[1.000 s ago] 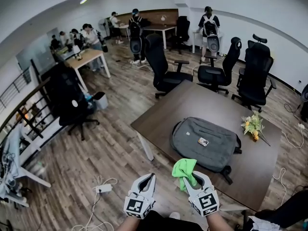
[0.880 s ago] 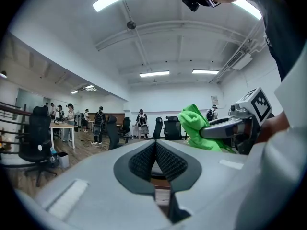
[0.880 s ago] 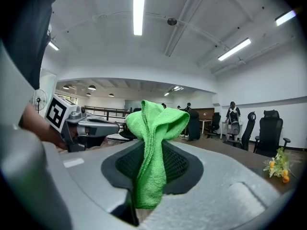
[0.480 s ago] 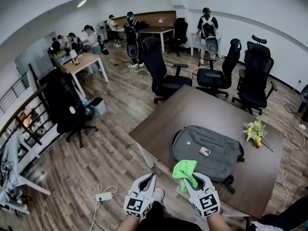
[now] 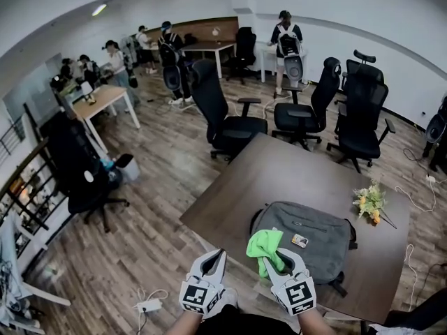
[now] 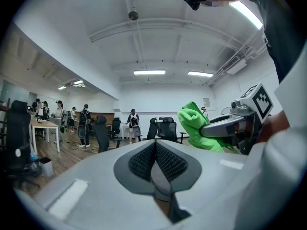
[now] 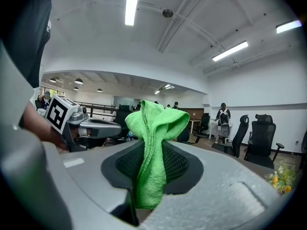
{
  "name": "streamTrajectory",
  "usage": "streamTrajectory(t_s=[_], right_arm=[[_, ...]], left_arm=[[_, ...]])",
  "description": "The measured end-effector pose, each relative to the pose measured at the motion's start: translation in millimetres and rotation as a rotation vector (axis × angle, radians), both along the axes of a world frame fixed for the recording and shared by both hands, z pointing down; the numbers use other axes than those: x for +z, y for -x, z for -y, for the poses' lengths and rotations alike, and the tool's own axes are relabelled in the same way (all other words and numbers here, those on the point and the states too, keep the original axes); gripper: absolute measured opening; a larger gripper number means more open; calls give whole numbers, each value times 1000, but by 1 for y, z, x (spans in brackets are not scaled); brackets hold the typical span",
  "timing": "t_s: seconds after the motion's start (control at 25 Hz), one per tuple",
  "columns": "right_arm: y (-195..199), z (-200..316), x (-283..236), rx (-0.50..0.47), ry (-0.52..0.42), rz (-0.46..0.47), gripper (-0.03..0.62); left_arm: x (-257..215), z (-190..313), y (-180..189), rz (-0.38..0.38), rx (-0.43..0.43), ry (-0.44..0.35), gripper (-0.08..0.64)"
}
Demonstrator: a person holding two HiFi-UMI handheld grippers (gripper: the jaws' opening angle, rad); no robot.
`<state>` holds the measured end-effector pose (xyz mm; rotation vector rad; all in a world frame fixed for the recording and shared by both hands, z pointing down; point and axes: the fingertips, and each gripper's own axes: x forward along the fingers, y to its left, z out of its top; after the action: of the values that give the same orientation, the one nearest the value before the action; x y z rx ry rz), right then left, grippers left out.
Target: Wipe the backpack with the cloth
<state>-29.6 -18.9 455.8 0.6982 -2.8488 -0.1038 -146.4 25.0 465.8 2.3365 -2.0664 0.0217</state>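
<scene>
A grey backpack (image 5: 307,237) lies flat on the brown table (image 5: 265,169), with a small tag on its top. My right gripper (image 5: 274,258) is held near the table's front edge, just in front of the backpack, shut on a bright green cloth (image 5: 264,246) that bunches up above its jaws. In the right gripper view the green cloth (image 7: 154,152) hangs pinched between the closed jaws of the right gripper (image 7: 152,171). My left gripper (image 5: 214,262) is to its left, over the floor, shut and empty. In the left gripper view the left gripper (image 6: 156,159) shows closed jaws, the cloth (image 6: 199,131) at right.
A bunch of flowers (image 5: 370,202) lies on the table's right side. Black office chairs (image 5: 222,114) stand beyond the table's far edge. Several people stand or sit at desks at the back of the room. A power strip and cable (image 5: 148,302) lie on the wooden floor at left.
The view has shifted forward and right: table and backpack now lie closer under the grippers. Both grippers keep their pose, the cloth still held.
</scene>
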Motion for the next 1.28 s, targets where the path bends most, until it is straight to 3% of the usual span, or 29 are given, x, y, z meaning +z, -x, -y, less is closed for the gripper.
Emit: streamTrajectory(t_s=[0.28, 0.56, 0.84, 1.28], right_arm=[[34, 45, -12, 112, -32, 62, 104], [57, 83, 11, 216, 18, 56, 104], [36, 114, 37, 358, 76, 25, 104], [12, 159, 84, 427, 151, -46, 103]], left_arm=[[-2, 52, 43, -38, 84, 21, 18], [12, 97, 62, -34, 197, 18, 18], [22, 124, 67, -49, 251, 46, 18], [54, 164, 42, -46, 302, 98, 18]])
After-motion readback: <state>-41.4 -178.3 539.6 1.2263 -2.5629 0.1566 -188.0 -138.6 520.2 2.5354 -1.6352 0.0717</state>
